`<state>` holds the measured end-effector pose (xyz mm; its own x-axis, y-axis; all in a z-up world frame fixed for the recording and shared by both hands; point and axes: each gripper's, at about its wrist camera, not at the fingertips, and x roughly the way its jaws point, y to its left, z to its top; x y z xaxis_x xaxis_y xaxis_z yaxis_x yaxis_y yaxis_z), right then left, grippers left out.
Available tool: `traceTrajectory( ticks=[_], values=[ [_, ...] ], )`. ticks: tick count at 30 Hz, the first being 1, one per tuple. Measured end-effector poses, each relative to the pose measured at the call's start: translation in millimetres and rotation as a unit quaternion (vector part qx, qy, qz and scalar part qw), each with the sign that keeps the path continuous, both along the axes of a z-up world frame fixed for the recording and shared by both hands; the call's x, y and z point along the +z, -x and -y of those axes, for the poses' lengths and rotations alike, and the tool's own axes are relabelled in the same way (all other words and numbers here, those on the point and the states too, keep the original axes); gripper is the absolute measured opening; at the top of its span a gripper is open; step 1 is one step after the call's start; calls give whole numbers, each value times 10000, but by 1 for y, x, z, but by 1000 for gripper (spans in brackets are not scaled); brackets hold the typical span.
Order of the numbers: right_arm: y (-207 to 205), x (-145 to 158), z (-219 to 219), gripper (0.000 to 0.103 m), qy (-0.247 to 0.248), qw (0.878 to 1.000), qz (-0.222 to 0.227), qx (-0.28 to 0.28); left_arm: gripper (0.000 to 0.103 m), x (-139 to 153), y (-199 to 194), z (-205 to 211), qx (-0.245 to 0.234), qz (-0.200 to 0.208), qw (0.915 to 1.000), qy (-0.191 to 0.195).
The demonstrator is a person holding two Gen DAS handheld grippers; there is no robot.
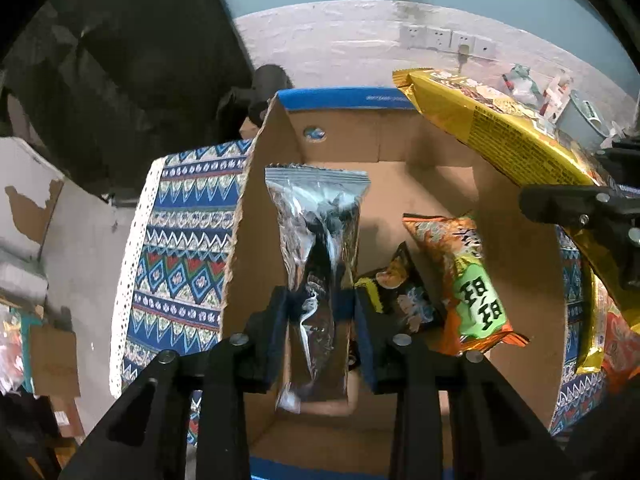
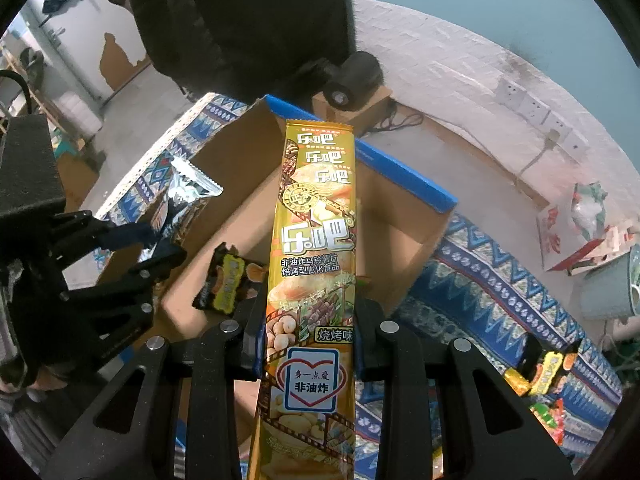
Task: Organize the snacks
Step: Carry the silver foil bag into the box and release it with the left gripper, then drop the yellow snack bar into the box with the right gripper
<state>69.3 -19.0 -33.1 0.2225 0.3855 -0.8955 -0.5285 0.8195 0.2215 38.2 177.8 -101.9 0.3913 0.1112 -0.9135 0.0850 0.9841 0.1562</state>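
Note:
My left gripper [image 1: 320, 304] is shut on a silver foil snack packet [image 1: 316, 240], held upright over the open cardboard box [image 1: 400, 148]. Inside the box lie a black-and-yellow packet [image 1: 400, 288] and an orange packet with a green label [image 1: 464, 280]. My right gripper [image 2: 310, 320] is shut on a long yellow chip packet [image 2: 316, 248], held over the box's near right side [image 2: 396, 236]. The yellow packet [image 1: 500, 136] and right gripper [image 1: 580, 216] show at the right of the left wrist view. The left gripper [image 2: 156, 244] with the silver packet [image 2: 180, 196] shows at the left of the right wrist view.
The box stands on a blue patterned tablecloth [image 1: 180, 240] [image 2: 500, 292]. More loose snack packets [image 2: 544, 376] lie on the cloth at the right. A red-and-white carton [image 2: 580, 240] and a pale bucket [image 2: 616, 288] stand further right. Wall sockets [image 1: 444, 38] are behind.

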Motion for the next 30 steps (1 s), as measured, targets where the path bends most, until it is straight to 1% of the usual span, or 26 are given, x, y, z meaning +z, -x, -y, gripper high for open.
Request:
traceTrajectory(
  ticks=[1, 2, 4, 5, 10, 13, 14, 20, 23, 27, 29, 30],
  values=[
    [-1, -2, -3, 29, 2, 10000, -30, 8, 43, 0, 0, -2, 33, -7, 10000, -4],
    [-1, -2, -5, 29, 2, 10000, -45, 15, 51, 1, -1, -3, 56, 0, 10000, -2],
    [-3, -4, -9, 29, 5, 10000, -74, 24, 62, 4, 0, -5, 77, 52, 10000, -19],
    [-3, -5, -11, 29, 5, 10000, -81, 30, 63, 6, 1, -6, 85, 85, 9999, -51],
    [-4, -10, -22, 29, -10, 9999, -153, 80, 63, 13, 3, -10, 76, 149, 9998, -143],
    [-5, -11, -27, 29, -23, 9998, -194, 98, 67, 16, 3, -13, 111, 198, 9995, -214],
    [-5, -12, -28, 29, -16, 9997, -201, 109, 68, 17, 3, -14, 134, 218, 9994, -214],
    [-9, -20, -35, 30, -18, 9994, -310, 124, 69, 16, 4, -15, 165, 189, 9995, -182],
    [-11, -22, -34, 35, -69, 9993, -361, 100, 69, 17, 3, -15, 175, 177, 9995, -185],
    [-14, -20, -31, 36, -163, 9989, -442, 65, 70, 19, 4, -12, 168, 171, 9996, -171],
    [-13, -16, -27, 36, -164, 9991, -384, 25, 70, 19, 5, -10, 151, 168, 9996, -161],
    [-12, -14, -25, 38, -157, 9992, -355, 16, 70, 19, 5, -9, 141, 161, 9997, -153]
  ],
)
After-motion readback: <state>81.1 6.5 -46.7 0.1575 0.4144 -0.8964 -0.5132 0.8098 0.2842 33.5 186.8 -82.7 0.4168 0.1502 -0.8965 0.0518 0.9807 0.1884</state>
